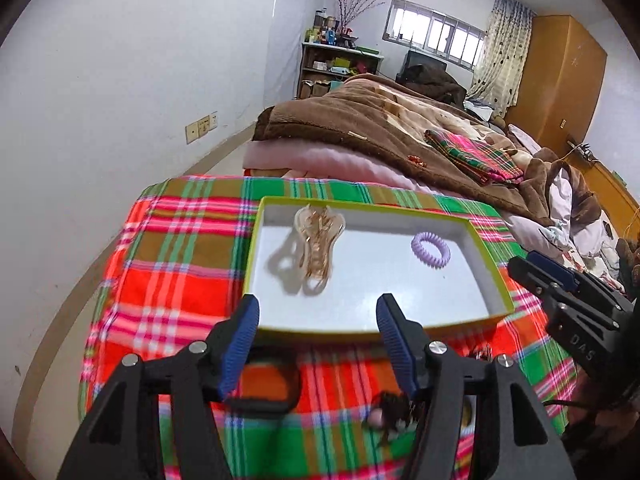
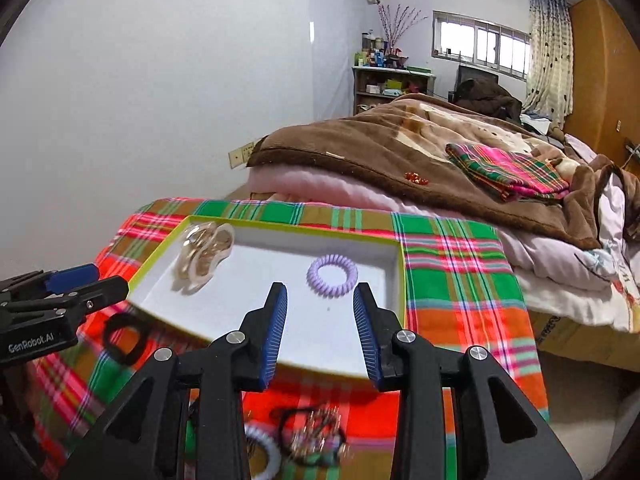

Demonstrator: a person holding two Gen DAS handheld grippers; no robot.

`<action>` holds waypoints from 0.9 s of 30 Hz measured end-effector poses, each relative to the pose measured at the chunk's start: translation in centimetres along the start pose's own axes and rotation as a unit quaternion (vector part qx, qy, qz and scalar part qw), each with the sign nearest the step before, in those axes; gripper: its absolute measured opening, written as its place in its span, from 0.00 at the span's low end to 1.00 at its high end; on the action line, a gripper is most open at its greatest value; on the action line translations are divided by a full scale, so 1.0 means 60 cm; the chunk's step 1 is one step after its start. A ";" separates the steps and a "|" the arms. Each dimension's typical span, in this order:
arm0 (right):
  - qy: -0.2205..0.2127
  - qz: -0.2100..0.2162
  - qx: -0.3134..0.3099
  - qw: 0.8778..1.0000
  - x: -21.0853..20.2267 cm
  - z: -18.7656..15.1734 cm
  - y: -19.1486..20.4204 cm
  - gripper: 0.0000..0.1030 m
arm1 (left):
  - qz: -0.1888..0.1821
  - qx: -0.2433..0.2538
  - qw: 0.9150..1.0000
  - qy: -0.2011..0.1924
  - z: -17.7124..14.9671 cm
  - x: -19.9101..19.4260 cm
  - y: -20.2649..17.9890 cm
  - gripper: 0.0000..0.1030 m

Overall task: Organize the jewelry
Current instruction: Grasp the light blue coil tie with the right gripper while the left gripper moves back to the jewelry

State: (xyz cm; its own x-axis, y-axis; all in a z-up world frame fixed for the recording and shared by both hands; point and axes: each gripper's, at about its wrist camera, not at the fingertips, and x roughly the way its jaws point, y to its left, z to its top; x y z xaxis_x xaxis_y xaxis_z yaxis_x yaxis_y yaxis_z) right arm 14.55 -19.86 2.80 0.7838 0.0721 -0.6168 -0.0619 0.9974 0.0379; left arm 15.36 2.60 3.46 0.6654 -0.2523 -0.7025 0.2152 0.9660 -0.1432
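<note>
1. Bedroom, plaid cloth on the table.
2. Left gripper spread, empty; right gripper spread, empty.
3. Green-rimmed tray ahead holds lilac spiral hair tie and gold-and-clear claw clip, well apart.
4. Black hair band on cloth beside tray.

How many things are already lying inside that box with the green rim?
2. A gold hair claw lies near the box's far left corner, and a purple coil hair tie lies toward its right side. Nothing else shows inside, though the fingers hide the near edge.
</note>
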 end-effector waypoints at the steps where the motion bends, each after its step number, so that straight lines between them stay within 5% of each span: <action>1: 0.000 0.001 0.000 1.000 -0.007 -0.006 0.000 0.35 | 0.000 -0.002 1.000 0.001 -0.007 -0.006 0.003 0.62; 7: 0.010 0.013 -0.003 1.000 -0.037 -0.047 -0.002 0.37 | -0.006 -0.018 1.000 -0.004 -0.040 -0.038 0.024 0.66; 9: 0.020 0.021 0.000 1.000 -0.042 -0.064 -0.002 0.50 | -0.014 -0.024 1.000 -0.004 -0.052 -0.047 0.032 0.70; 27: 0.097 0.040 0.059 0.993 -0.028 -0.165 0.020 0.50 | 0.005 -0.056 0.998 0.037 -0.142 -0.061 0.088 0.72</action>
State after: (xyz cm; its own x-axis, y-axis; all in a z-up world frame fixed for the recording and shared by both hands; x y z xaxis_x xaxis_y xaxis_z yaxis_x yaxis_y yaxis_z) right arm 7.03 -18.89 -3.91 0.6447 0.1596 -0.7476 -0.0368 0.9833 0.1781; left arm 7.98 9.11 -0.66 0.6109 -0.2426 -0.7536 0.1257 0.9695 -0.2102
